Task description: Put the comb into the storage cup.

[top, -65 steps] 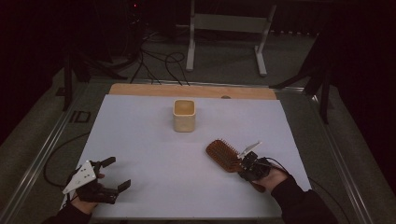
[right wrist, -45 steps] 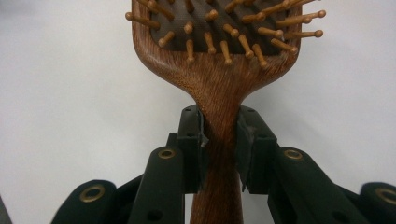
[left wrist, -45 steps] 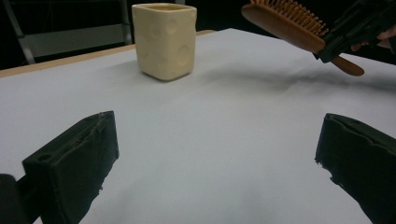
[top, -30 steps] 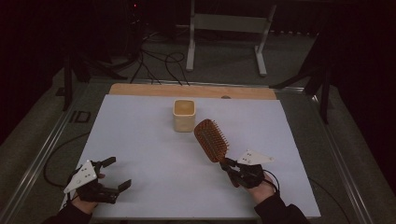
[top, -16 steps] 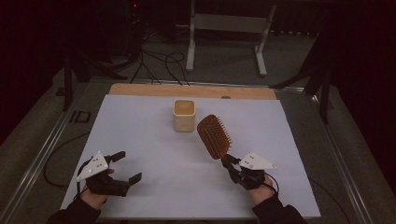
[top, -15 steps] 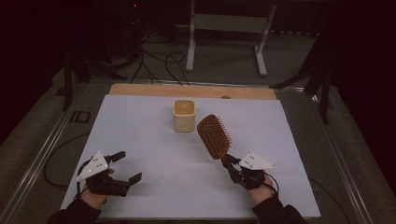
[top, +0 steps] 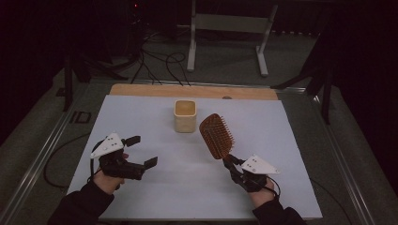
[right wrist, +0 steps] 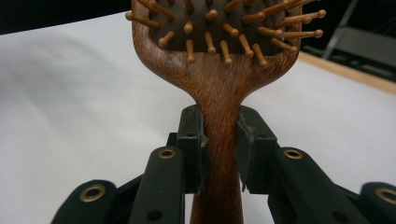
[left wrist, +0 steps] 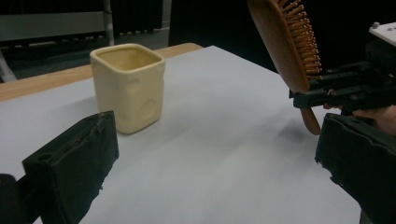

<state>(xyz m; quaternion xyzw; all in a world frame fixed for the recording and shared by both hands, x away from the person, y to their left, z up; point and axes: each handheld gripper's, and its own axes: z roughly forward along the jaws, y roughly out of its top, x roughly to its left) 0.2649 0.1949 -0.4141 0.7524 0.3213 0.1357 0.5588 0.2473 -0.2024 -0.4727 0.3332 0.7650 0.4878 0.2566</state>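
While the hairbrush [top: 216, 136] is clamped by its handle in the right gripper [top: 233, 165], raised just right of the cup [top: 185, 115], and the left gripper [top: 143, 152] is spread empty, the brush could be twisted loose if bumped against the cup rim.

Both forearms wear dark long sleeves that end at the wrist. The left claw [top: 140, 150] is black, with two thick, blocky jaws whose pads look matt and slightly rough at the edges; a round hole is sunk into the end of one. A pale grey three-cornered plate with small dark dots sits on top, and a thin black cable trails from it. The right claw [top: 231, 162] is black too, under the same kind of plate; its linked arms carry brass-coloured eyelets, possibly screw bushings, and its narrow pads are ribbed.
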